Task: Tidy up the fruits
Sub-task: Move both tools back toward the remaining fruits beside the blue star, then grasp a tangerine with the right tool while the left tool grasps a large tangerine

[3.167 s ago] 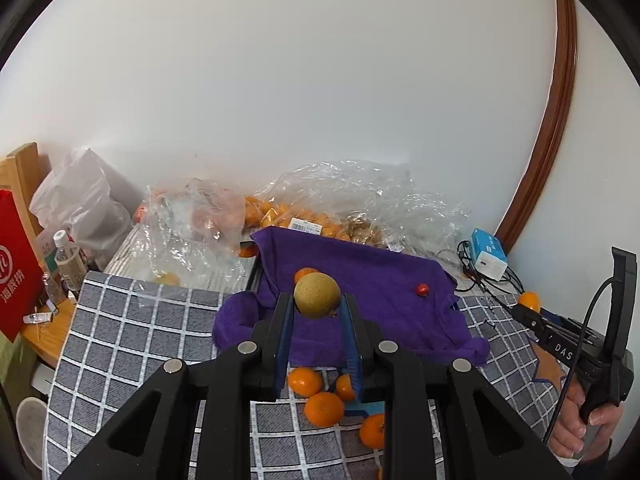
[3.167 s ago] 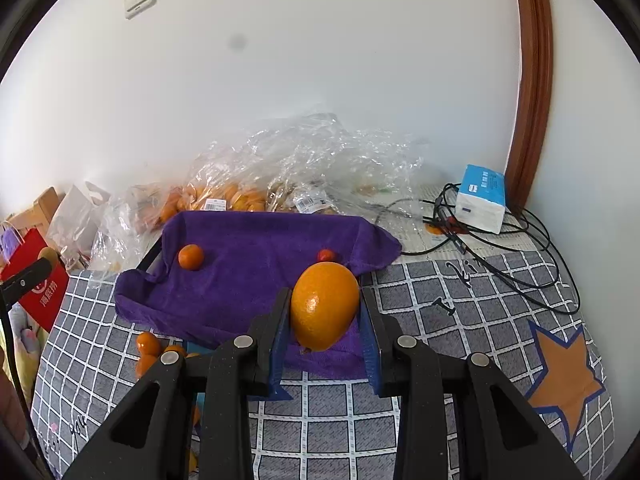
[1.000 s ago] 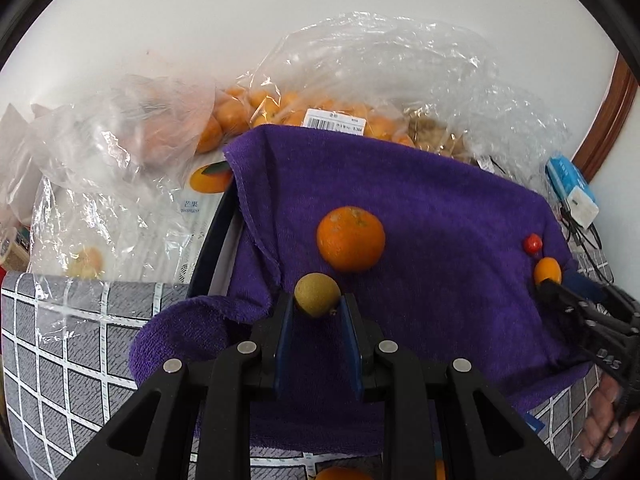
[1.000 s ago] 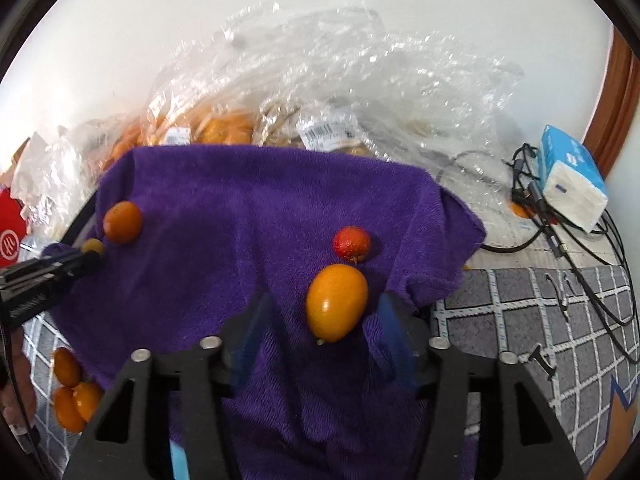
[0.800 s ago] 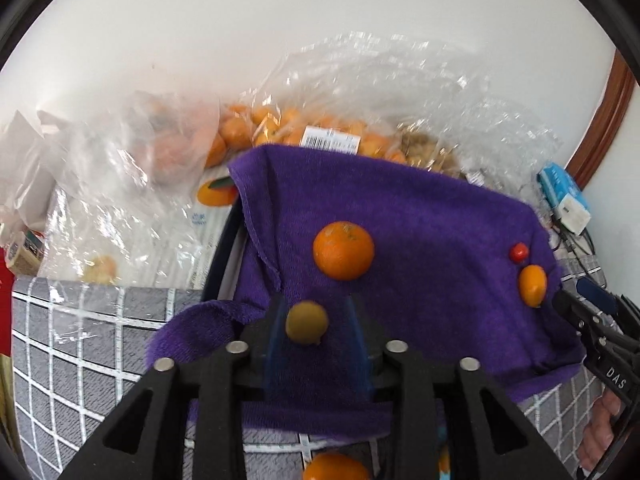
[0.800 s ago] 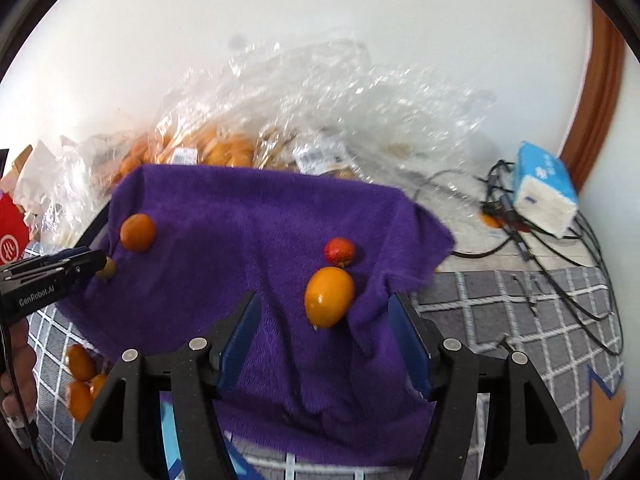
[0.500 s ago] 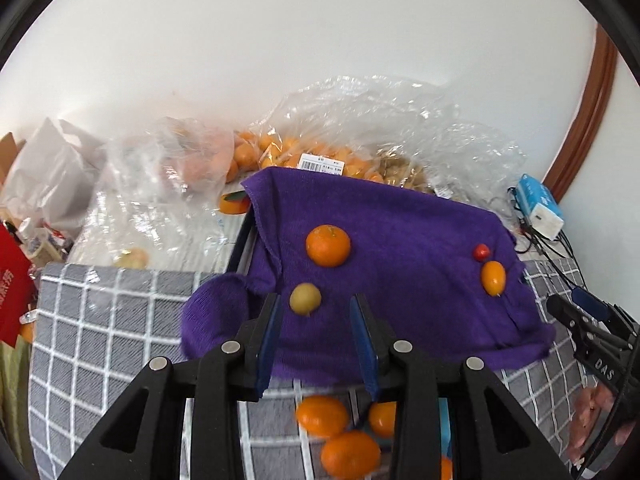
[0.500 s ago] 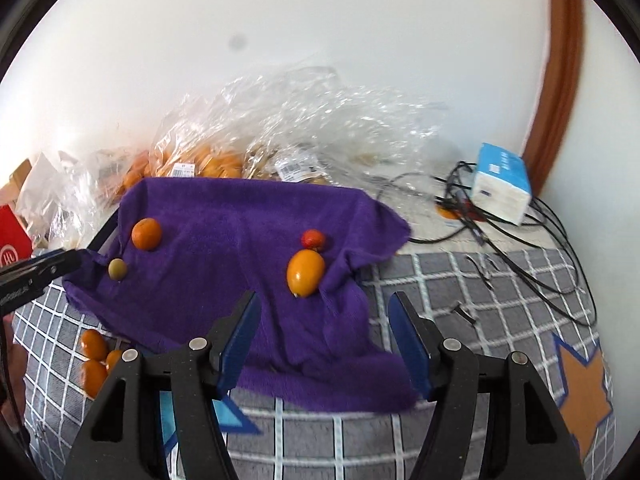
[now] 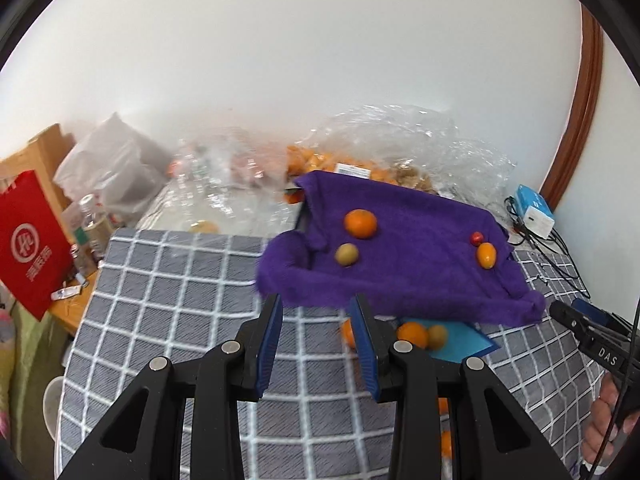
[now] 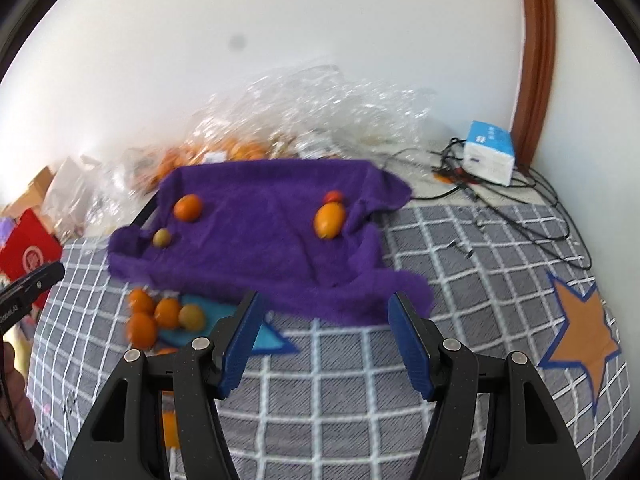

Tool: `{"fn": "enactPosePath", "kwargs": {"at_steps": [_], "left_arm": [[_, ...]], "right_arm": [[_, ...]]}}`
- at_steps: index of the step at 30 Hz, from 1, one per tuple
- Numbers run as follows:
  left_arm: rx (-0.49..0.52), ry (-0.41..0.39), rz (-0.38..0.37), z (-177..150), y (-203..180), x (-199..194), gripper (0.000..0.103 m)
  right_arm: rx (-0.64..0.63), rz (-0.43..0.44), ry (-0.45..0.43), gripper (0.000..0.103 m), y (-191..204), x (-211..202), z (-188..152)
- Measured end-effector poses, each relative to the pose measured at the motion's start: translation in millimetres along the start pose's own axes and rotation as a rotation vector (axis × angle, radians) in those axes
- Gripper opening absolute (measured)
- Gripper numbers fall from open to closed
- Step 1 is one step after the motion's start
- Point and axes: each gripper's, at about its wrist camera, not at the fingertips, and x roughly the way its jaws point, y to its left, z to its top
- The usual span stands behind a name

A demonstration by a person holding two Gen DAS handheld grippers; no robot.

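I saw four fruits lying on the purple towel (image 9: 420, 268): a round orange (image 9: 360, 223) near its far left corner, a small greenish fruit (image 9: 346, 254) just nearer than that orange, an oval orange fruit (image 9: 486, 255) toward the towel's right side, and a tiny red fruit (image 9: 476, 237) just behind the oval one. Below the towel's near edge, a cluster of loose oranges (image 10: 154, 314) sat on a blue patch, partly blurred.

The towel was draped over the grey checked cloth (image 10: 460, 280) that covered the worktop; an orange star (image 10: 580, 324) was printed on the cloth well to the right of the towel. Behind the towel, clear plastic bags (image 9: 400, 148) of oranges were heaped against the white wall. A blue and white box (image 10: 490, 150) with tangled cables lay to the towel's far right, beside a brown door frame. A red bag (image 9: 30, 240) stood well to the towel's left.

My left hand-held gripper (image 9: 316, 340) hovered before the towel's near edge, its jaws slightly spread with nothing between them. My right hand-held gripper (image 10: 324, 340) hung likewise, jaws spread wide and empty.
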Motion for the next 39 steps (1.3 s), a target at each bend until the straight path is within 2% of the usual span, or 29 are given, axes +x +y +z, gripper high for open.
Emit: {"fn": "enactPosePath", "kwargs": {"at_steps": [5,10,14,19,22,24,26,28,35,39], "left_arm": [[-0.034,0.018,-0.001,-19,25,-6,0.033],[-0.065,0.067,-0.012,-38,39,-5,0.033],[-0.045,0.047,0.004,-49,38,-12,0.033],[-0.033,0.059,-0.029,-52,30,-17,0.034],[-0.039,0.052,-0.057,-55,24,-18,0.037],[-0.040,0.058,-0.065,-57,20,-15,0.037],[-0.031,0.073,-0.073,-60,15,-10,0.037],[-0.019,0.078,-0.077,-62,9,-5,0.037],[-0.013,0.121,-0.124,-64,-11,19,0.037],[-0.001,0.123,-0.150,-64,-23,30,0.037]], "right_arm": [[-0.057,0.041,0.015,0.058,29,2,-23],[-0.061,0.134,0.072,0.058,51,9,-50],[-0.131,0.161,0.069,0.058,74,9,-69],[-0.156,0.227,0.109,0.058,90,10,-90],[-0.189,0.212,0.126,0.057,97,16,-102],[-0.198,0.198,0.135,0.056,99,21,-109],[-0.201,0.189,0.104,0.050,99,19,-113],[-0.195,0.223,0.108,0.035,95,18,-113],[-0.170,0.203,0.074,0.035,73,10,-105],[-0.136,0.151,0.049,0.035,45,9,-90]]}}
